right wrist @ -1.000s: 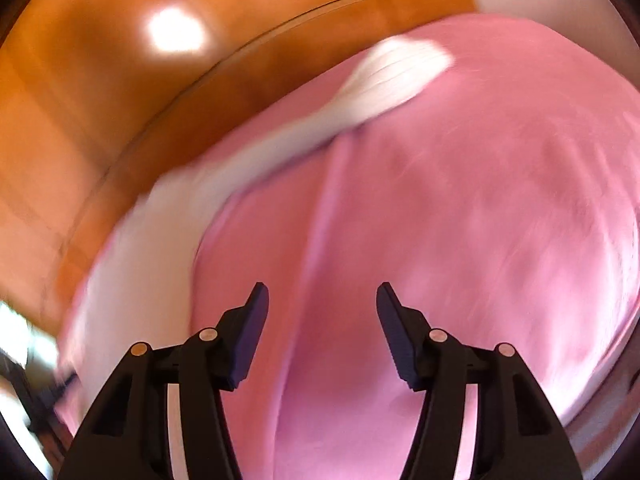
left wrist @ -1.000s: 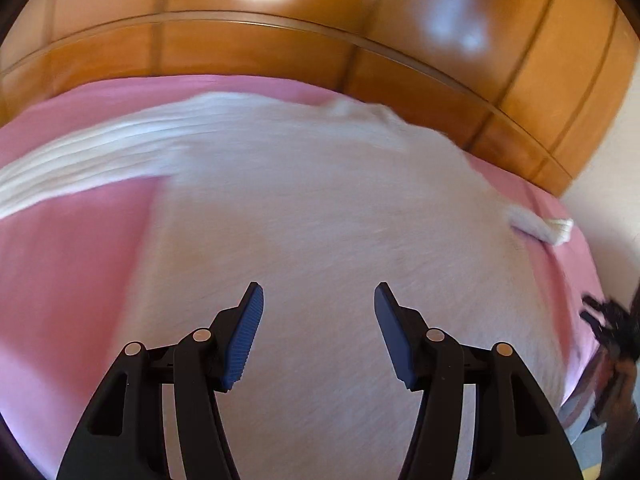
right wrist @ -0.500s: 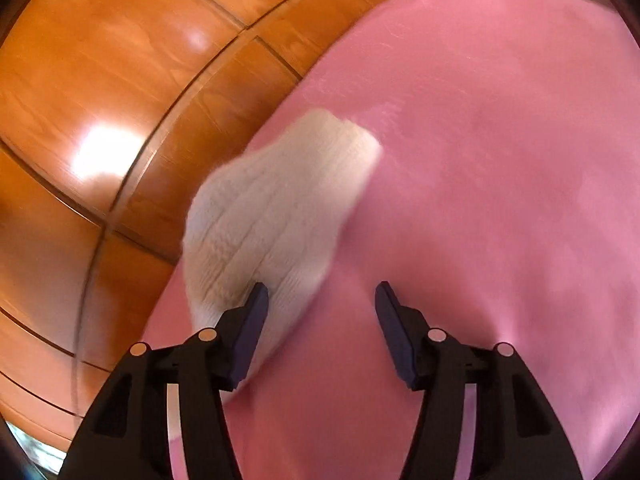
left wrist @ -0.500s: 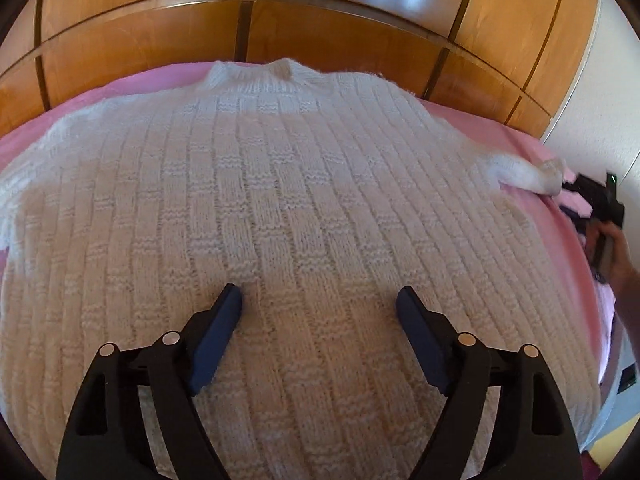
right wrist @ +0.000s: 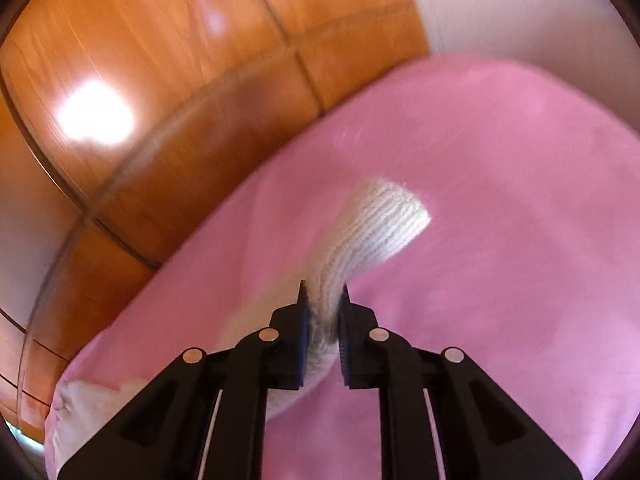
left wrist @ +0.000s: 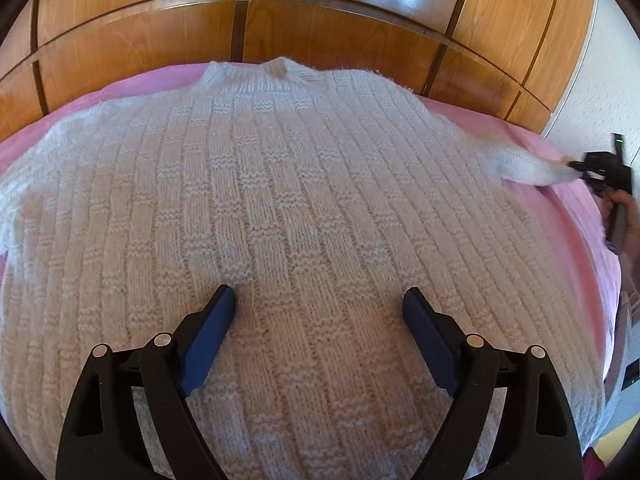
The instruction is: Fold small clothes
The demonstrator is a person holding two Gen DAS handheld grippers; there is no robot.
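White knit sweater (left wrist: 280, 208) lies flat on the pink bed (left wrist: 576, 208), neck toward the wood headboard (left wrist: 320, 32), hem toward the camera. Body spread wide; right sleeve (right wrist: 372, 232) runs out sideways from the shoulder, long axis roughly across the bed, away from the body.

R tongs (right wrist: 323, 294) have just been closing and are now clenched on that sleeve, a bit back from the cuff; the cuff end sticks out past the tips, loose above the sheet. In the left-wrist view the same tongs (left wrist: 576, 166) show at the far right edge, pinching the sleeve end, w/ a hand (left wrist: 630, 216) behind them.

L tongs (left wrist: 318, 304) have just been opening and stand released, wide, nothing between the pads, low over the sweater's lower middle. Can't tell if the tips touch the knit.

Key relation: the sleeve is in the R tongs, and the body lies to their left, so the likely fold means carrying the cuff left across the chest, along the sleeve's own axis. L tongs are nearer the body and prob. best placed to pin it, so the knit doesn't drag. Left sleeve is off-frame at the left edge.
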